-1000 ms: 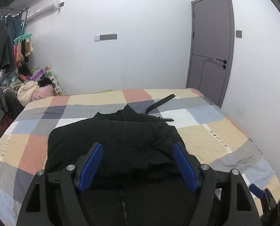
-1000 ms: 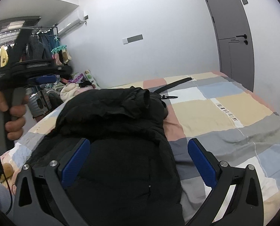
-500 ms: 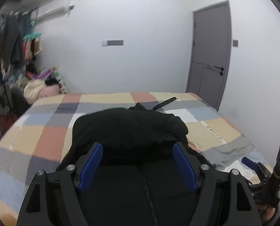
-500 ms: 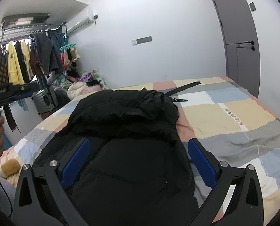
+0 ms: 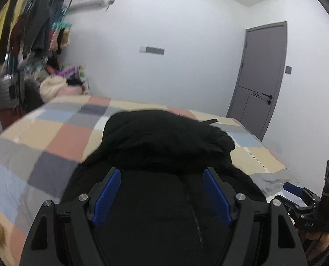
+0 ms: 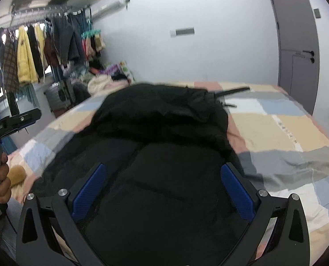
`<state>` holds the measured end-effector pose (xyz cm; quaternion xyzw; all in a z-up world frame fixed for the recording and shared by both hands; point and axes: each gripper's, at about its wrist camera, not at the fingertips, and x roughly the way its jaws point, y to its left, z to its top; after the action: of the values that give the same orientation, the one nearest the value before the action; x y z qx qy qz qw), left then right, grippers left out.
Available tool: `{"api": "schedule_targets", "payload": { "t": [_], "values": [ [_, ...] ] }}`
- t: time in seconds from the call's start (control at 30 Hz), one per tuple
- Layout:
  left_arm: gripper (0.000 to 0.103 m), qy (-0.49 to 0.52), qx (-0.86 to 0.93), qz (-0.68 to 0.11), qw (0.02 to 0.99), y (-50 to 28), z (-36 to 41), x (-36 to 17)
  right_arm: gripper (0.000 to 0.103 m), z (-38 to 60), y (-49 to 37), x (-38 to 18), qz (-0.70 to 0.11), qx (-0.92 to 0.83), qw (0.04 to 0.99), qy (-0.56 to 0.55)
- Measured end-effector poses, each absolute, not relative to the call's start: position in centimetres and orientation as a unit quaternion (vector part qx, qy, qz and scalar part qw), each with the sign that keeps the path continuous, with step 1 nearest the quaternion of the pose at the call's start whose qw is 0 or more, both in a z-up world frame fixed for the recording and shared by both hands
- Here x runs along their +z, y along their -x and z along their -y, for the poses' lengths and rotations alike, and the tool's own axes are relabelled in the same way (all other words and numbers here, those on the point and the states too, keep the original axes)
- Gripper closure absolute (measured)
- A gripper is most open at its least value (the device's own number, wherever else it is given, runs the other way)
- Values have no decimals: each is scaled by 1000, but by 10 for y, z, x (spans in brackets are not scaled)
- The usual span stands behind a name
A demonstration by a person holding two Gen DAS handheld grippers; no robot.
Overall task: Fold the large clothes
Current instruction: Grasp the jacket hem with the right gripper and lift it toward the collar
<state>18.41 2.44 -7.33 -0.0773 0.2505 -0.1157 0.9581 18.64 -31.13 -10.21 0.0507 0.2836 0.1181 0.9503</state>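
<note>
i am looking along both claws at a black padded jacket (image 6: 160, 146) that is lying lengthwise on the bed (image 6: 281, 133), over its checked cover. the far part of the jacket is already lying doubled over the near part in a thick bulge, so i am judging that one fold is in place and i am sitting between folds, lining up for the next one.

my left claw (image 5: 162, 194) is hanging wide, nothing between its blue pads (image 5: 107, 194), and it is pointing down the middle of the garment, where a seam or zip line is running toward me. my right claw (image 6: 162, 191) is also spread wide and gripping nothing, hovering above the near half, a little toward the jacket's right edge. whether either claw is brushing the fabric i cannot really say, since both views are smeared with motion and the black cloth is showing almost no detail.

for the next move i am thinking each claw needs to drop to a near edge or corner of the jacket, one on each side, close on the padded layers, and carry that edge up and over the bulge. the fabric is looking bulky and springy, so i am expecting a shallow pinch to slip; a deep bite on the hem is seeming safer. a dark strap (image 6: 233, 91) is lying on the cover beyond the jacket, well clear of the fold.
</note>
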Motion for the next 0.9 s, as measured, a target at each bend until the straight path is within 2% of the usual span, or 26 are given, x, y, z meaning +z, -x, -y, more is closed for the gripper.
{"api": "schedule_targets", "payload": {
  "t": [0.37,0.57,0.8,0.9],
  "values": [
    [26,108,-103,-314,938,-209,-44,-111,0,343,-216,-125,-369,50,925,-73],
    [26,115,-101,-339,928,-211,-48,-117,0,384,-236,-142,-450,8,890,-68],
    [26,137,-95,-363,917,-217,-53,-124,0,443,-242,-197,-543,-6,801,-253],
    [26,136,-96,-364,917,-217,-51,-125,0,451,-240,-213,-559,-16,777,-288]
  ]
}}
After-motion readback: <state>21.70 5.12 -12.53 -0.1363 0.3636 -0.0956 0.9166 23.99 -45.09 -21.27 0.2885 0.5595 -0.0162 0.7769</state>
